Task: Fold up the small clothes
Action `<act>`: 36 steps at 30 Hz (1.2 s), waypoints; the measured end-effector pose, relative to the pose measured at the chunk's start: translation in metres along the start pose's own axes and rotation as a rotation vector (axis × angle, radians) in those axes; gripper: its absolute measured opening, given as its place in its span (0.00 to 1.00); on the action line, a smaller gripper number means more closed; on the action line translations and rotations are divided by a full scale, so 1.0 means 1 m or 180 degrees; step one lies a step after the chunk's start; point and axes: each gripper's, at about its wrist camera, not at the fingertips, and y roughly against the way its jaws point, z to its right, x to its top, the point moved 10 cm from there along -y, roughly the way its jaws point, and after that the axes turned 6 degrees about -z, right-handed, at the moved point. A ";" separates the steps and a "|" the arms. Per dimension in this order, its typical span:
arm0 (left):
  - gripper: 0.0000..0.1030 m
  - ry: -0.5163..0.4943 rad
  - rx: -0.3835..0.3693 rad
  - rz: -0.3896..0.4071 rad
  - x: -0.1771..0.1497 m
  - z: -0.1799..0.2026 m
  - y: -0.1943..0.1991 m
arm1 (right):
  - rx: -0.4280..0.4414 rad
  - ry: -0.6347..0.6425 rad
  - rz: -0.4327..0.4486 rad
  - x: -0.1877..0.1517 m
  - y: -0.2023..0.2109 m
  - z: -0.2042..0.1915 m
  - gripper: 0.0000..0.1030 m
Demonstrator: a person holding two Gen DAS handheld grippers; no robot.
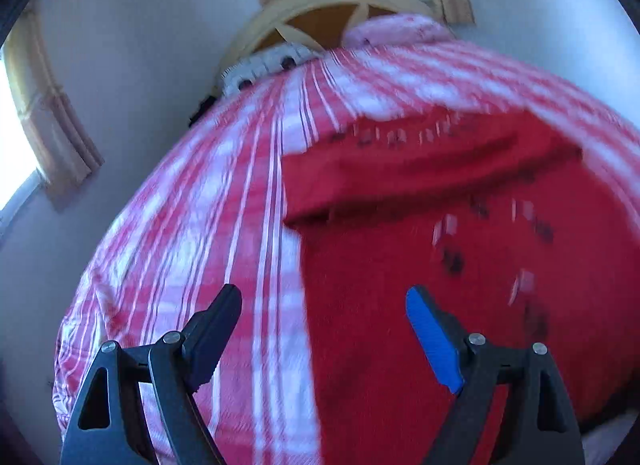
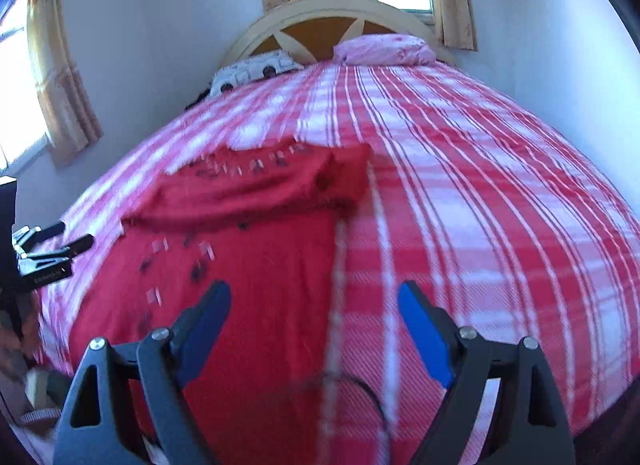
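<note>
With the red garment (image 2: 248, 265) spread on the bed (image 2: 480, 205), its top folded over, and both the left gripper (image 1: 324, 329) and right gripper (image 2: 314, 321) released, its near corners are best pinched evenly.

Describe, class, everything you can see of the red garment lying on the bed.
The red garment is a soft, knit-looking cloth with small dark and pale motifs, blurred here. It lies flat on the red-and-white checked bedspread, its far end folded back over itself into a thick band. Both grippers, left gripper and right gripper, hover open above its near part, neither touching it.
</note>
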 end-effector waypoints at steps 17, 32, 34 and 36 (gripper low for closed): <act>0.83 -0.0090 -0.1095 -0.0332 -0.128 0.025 0.034 | 0.0612 -0.0132 0.0045 -0.070 0.062 -0.008 0.80; 0.82 0.0111 -0.1519 -0.0539 -0.148 0.041 0.020 | 0.0569 0.0177 0.0070 -0.062 0.077 -0.002 0.80; 0.79 0.0073 -0.1505 -0.0501 -0.146 0.041 0.021 | 0.0643 0.0210 -0.0172 -0.075 0.044 -0.011 0.76; 0.74 0.0046 -0.1498 -0.0498 -0.147 0.043 0.021 | 0.0688 0.0179 -0.0382 -0.087 0.017 -0.016 0.69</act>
